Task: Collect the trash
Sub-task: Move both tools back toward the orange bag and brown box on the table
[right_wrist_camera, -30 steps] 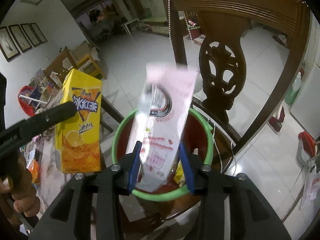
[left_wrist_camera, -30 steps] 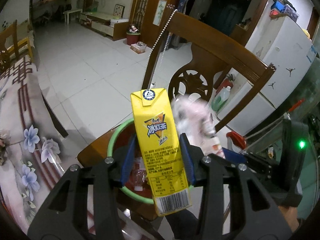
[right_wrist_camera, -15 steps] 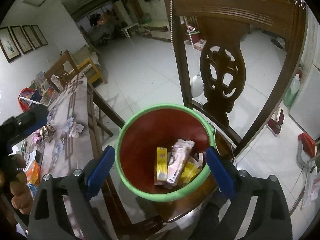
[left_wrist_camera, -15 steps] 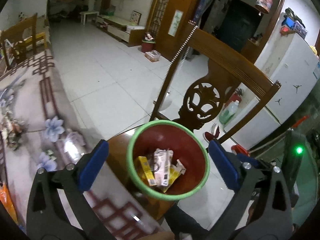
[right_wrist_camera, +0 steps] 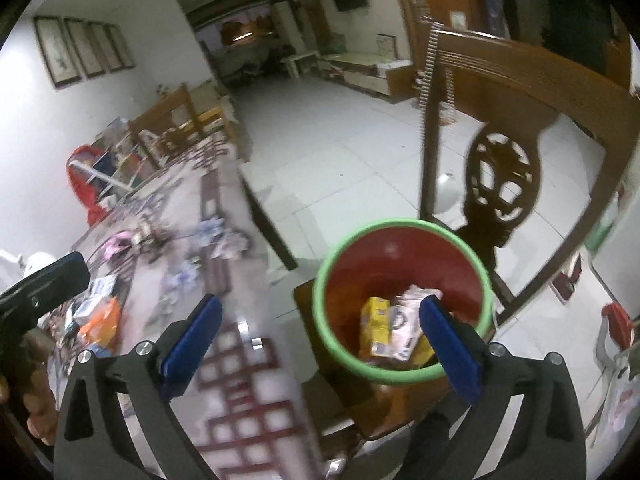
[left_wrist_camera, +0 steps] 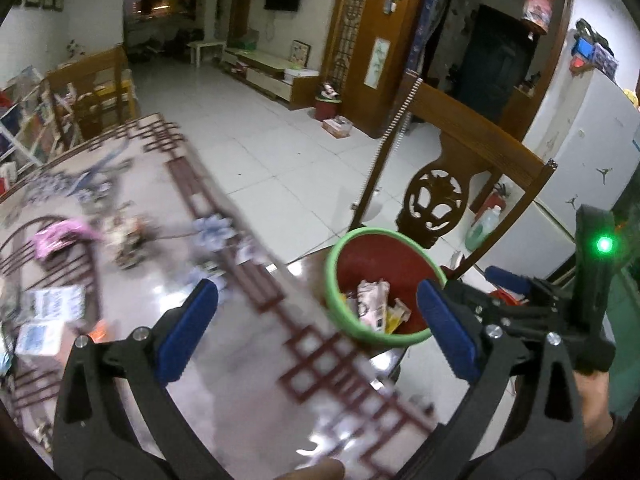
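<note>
Table, left of both views: a glass-topped table [left_wrist_camera: 256, 364] with a red lattice and flower pattern is shown, blurred. Loose items are seen lying on it: a pink wrapper [left_wrist_camera: 60, 236], pale packets [left_wrist_camera: 52, 304] near the left edge, and an orange packet [right_wrist_camera: 100, 320] in the right wrist view. These are judged to be trash not yet collected, though what each one is cannot be told through the blur.

Left gripper [left_wrist_camera: 316, 324]: the jaws are held wide apart and nothing is seen between the blue pads. It is held over the table edge, with the bin beside its right finger.

Right gripper [right_wrist_camera: 320, 344]: the jaws are opening and stand wide, with nothing between them; the bin is seen partly behind its right finger.

Bin, right of centre: a red bin [right_wrist_camera: 400, 264] with a green rim is seen standing on the seat of a carved wooden chair [right_wrist_camera: 500, 184], just beside the table. A yellow carton [right_wrist_camera: 374, 326] and a pink-and-white carton [right_wrist_camera: 404, 332] are seen lying inside, with further scraps under them. These pieces are counted as collected.

Status: part done; table items are judged to be left.

Writing: print is visible on both cartons, but no brand or word can be read. Framed pictures on the far wall are too small to read.
</note>
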A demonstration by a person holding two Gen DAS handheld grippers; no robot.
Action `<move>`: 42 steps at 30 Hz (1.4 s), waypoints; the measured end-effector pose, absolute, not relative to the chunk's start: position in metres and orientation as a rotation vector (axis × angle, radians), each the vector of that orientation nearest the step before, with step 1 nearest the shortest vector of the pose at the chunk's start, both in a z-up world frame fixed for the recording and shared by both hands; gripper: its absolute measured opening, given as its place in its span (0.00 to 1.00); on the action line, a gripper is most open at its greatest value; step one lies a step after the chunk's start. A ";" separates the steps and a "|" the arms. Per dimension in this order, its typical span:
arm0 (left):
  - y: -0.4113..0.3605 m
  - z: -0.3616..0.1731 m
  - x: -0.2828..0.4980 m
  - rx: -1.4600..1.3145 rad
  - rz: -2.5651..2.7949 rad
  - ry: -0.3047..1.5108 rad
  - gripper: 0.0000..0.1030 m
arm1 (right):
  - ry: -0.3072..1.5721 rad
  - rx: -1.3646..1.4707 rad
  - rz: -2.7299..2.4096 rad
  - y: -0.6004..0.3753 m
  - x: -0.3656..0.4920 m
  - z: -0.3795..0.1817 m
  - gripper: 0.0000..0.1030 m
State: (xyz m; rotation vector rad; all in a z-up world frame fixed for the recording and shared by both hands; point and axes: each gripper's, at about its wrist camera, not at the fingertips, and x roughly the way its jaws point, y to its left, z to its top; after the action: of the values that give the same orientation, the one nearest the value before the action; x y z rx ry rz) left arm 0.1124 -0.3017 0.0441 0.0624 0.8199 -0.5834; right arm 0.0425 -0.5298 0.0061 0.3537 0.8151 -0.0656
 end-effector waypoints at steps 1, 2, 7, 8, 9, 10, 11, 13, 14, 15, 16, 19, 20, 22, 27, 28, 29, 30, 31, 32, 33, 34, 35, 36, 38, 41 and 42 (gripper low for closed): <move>-0.292 0.046 0.110 0.059 -0.571 0.819 0.95 | 0.818 0.347 -0.054 -0.522 0.044 0.008 0.93; -0.277 0.047 0.107 0.054 -0.550 0.819 0.95 | 0.823 0.331 -0.033 -0.507 0.046 0.010 0.93; -0.207 0.048 0.093 0.023 -0.455 0.822 0.95 | 0.835 0.278 0.046 -0.449 0.054 0.018 0.93; -0.192 0.047 0.091 0.014 -0.435 0.823 0.95 | 0.839 0.269 0.060 -0.438 0.056 0.018 0.93; -0.177 0.047 0.088 0.004 -0.414 0.821 0.95 | 0.844 0.257 0.079 -0.425 0.058 0.019 0.93; -0.165 0.047 0.085 -0.002 -0.397 0.820 0.95 | 0.848 0.249 0.099 -0.412 0.060 0.018 0.93; -0.150 0.047 0.082 -0.010 -0.373 0.822 0.95 | 0.851 0.244 0.116 -0.401 0.062 0.018 0.93; -0.121 0.045 0.077 -0.031 -0.331 0.824 0.95 | 0.864 0.226 0.157 -0.373 0.067 0.015 0.93; -0.110 0.045 0.075 -0.042 -0.311 0.825 0.95 | 0.872 0.215 0.173 -0.361 0.070 0.014 0.93; -0.097 0.044 0.073 -0.054 -0.289 0.826 0.95 | 0.881 0.205 0.192 -0.348 0.072 0.012 0.93; -0.082 0.042 0.070 -0.070 -0.262 0.829 0.95 | 0.886 0.198 0.214 -0.333 0.075 0.011 0.93; -0.047 0.034 0.063 -0.107 -0.194 0.837 0.95 | 0.899 0.174 0.269 -0.297 0.080 0.008 0.93; -0.038 0.030 0.062 -0.120 -0.176 0.841 0.95 | 0.906 0.172 0.284 -0.286 0.082 0.007 0.93; -0.018 0.021 0.058 -0.161 -0.135 0.857 0.95 | 0.919 0.161 0.314 -0.267 0.085 0.004 0.93; 0.013 -0.002 0.050 -0.240 -0.060 0.893 0.95 | 0.942 0.120 0.361 -0.226 0.090 -0.003 0.93; 0.019 -0.006 0.049 -0.256 -0.046 0.900 0.95 | 0.945 0.110 0.369 -0.218 0.093 -0.005 0.93; 0.024 -0.011 0.048 -0.268 -0.032 0.908 0.95 | 0.948 0.105 0.373 -0.215 0.093 -0.007 0.93; 0.028 -0.016 0.048 -0.276 -0.022 0.917 0.95 | 0.952 0.101 0.377 -0.210 0.095 -0.009 0.93; 0.032 -0.023 0.049 -0.291 -0.007 0.937 0.95 | 0.958 0.097 0.380 -0.206 0.097 -0.012 0.93; 0.036 -0.029 0.049 -0.307 -0.001 0.952 0.95 | 0.962 0.094 0.381 -0.202 0.099 -0.014 0.93; 0.038 -0.035 0.050 -0.325 0.003 0.971 0.95 | 0.970 0.088 0.381 -0.198 0.102 -0.018 0.93; 0.042 -0.043 0.052 -0.341 0.013 0.992 0.95 | 0.975 0.085 0.381 -0.195 0.105 -0.021 0.93; 0.045 -0.047 0.053 -0.349 0.025 1.004 0.95 | 0.982 0.081 0.381 -0.192 0.108 -0.025 0.93; 0.047 -0.052 0.055 -0.363 0.037 1.013 0.95 | 0.989 0.078 0.380 -0.190 0.110 -0.028 0.93; 0.048 -0.059 0.057 -0.384 0.043 1.026 0.95 | 1.001 0.072 0.378 -0.188 0.115 -0.035 0.93; 0.041 -0.070 0.064 -0.381 0.037 1.061 0.95 | 1.020 0.073 0.374 -0.186 0.122 -0.045 0.93; 0.038 -0.072 0.066 -0.371 0.035 1.067 0.95 | 1.025 0.072 0.373 -0.185 0.125 -0.048 0.93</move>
State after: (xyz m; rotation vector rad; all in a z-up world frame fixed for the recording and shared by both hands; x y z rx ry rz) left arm 0.0657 0.0376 -0.0724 -0.3712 1.0674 0.0354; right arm 0.1249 -0.1853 -0.0478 0.0718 1.0247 0.3726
